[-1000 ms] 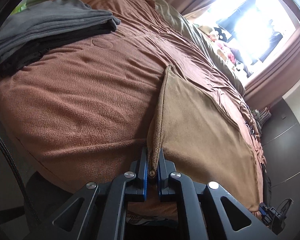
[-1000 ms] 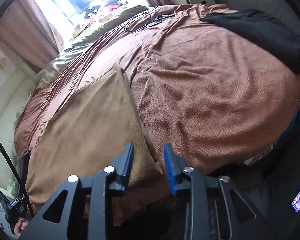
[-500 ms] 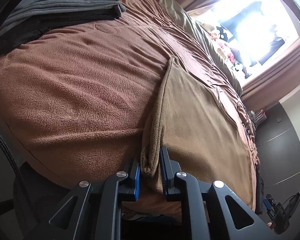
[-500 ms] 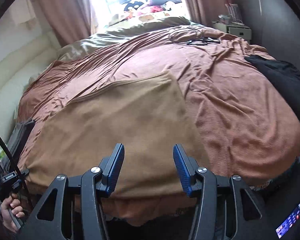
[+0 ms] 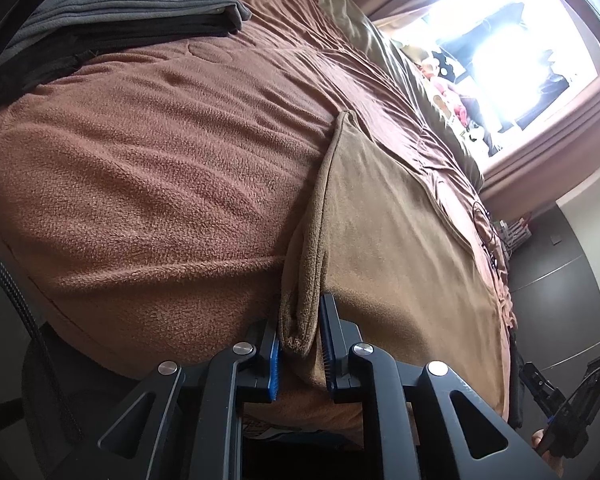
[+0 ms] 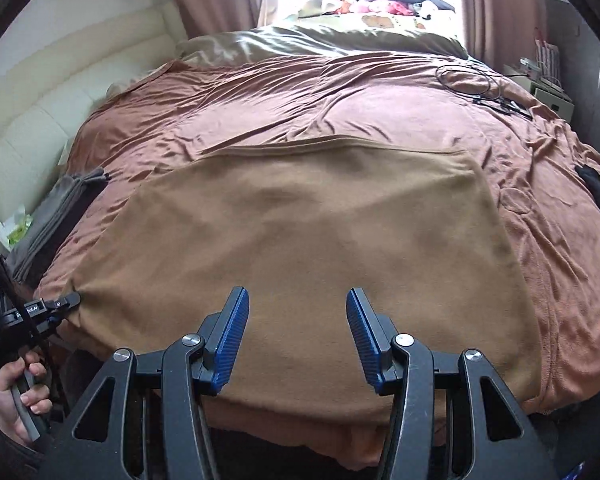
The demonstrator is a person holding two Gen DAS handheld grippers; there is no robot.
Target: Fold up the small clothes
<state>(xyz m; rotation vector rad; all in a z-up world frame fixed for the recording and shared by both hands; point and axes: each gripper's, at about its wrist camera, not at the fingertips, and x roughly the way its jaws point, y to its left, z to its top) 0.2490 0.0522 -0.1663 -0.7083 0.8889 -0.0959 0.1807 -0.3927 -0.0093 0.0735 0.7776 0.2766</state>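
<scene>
Tan fleece, a flat rectangular cloth (image 6: 312,232), lies spread on the near half of a bed covered by a reddish-brown fleece blanket (image 5: 148,168), its near edge hanging over the bed's front edge. The left hand-held gripper (image 5: 299,346) points down and forward at the cloth's left near corner; a bunched fold of that corner sits between the blue ribbed pads (image 5: 275,364), which stand slightly apart and do not visibly press it, so the grip looks released. The right hand-held gripper (image 6: 296,332) hovers above the middle of the cloth's near edge, tilted down, its jaws wide and nothing between them. The right wrist view shows what the left cannot: the whole outline of the cloth, a person's hand (image 6: 14,396) on the left gripper's handle at the lower left, a cream padded headboard (image 6: 60,92) and a black coiled cable (image 6: 472,80) far back on the right. The left wrist view alone shows a stack of folded grey and black clothes (image 5: 112,20) well apart from the cloth, at the far left. Bare blanket lies open on the cloth's left, right and far sides.
</scene>
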